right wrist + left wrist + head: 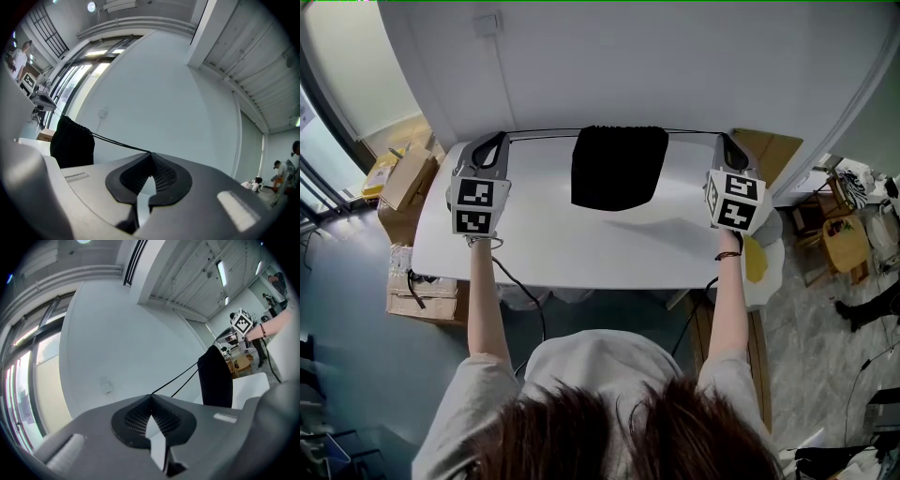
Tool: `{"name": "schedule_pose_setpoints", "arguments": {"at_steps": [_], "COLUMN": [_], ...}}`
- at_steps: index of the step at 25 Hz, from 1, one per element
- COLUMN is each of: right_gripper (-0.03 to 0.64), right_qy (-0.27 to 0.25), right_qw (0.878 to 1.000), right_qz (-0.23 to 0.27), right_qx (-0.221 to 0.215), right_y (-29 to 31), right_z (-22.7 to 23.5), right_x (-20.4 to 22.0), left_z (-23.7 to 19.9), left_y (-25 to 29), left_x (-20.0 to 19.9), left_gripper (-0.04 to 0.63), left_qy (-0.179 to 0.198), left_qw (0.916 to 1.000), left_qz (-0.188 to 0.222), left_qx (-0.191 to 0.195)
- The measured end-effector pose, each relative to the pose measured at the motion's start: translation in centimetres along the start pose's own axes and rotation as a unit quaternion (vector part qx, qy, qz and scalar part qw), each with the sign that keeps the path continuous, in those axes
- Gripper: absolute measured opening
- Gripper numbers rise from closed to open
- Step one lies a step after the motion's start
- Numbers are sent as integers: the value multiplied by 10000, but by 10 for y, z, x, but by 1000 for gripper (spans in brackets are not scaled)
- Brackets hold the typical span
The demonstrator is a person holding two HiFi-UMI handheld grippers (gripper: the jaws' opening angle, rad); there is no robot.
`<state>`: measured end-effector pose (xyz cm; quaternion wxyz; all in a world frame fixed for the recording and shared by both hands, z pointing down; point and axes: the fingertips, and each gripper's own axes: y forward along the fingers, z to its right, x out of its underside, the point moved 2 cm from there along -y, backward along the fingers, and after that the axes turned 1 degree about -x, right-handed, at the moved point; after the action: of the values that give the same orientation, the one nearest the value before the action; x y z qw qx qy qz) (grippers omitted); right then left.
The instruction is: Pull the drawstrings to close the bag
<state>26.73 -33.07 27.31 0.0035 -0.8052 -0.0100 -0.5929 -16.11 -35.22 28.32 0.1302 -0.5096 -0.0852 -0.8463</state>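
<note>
As claws pinch drawstrings, bag cinched.

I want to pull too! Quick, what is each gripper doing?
Left gripper: closed on the left drawstring.
Right gripper: closed on the right drawstring.

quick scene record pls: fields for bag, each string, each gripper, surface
bag: black fabric drawstring bag, mouth gathered, midway between the grippers
left string: left black drawstring, taut from bag to jaws
right string: right black drawstring, taut from bag to jaws
left gripper: shut on its string
right gripper: shut on its string
surface: white table
</note>
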Motion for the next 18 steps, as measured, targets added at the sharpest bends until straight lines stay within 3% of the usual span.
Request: {"name": "schedule_pose_setpoints", "arguments": {"at_steps": [18], "right_gripper": [15], "right_qy": [118], "right_qw": [9999], "right_qz": [-39], "right_qx": [110], "right_y": [1], "right_z": [4], "right_x": [3], "left_z": [-6], "left_y": [-3], "left_x": [1], "left_gripper": [0], "left_qy": [-26], "left_qw": [10000], "left_qz": [29], "left_qx": [-77]}}
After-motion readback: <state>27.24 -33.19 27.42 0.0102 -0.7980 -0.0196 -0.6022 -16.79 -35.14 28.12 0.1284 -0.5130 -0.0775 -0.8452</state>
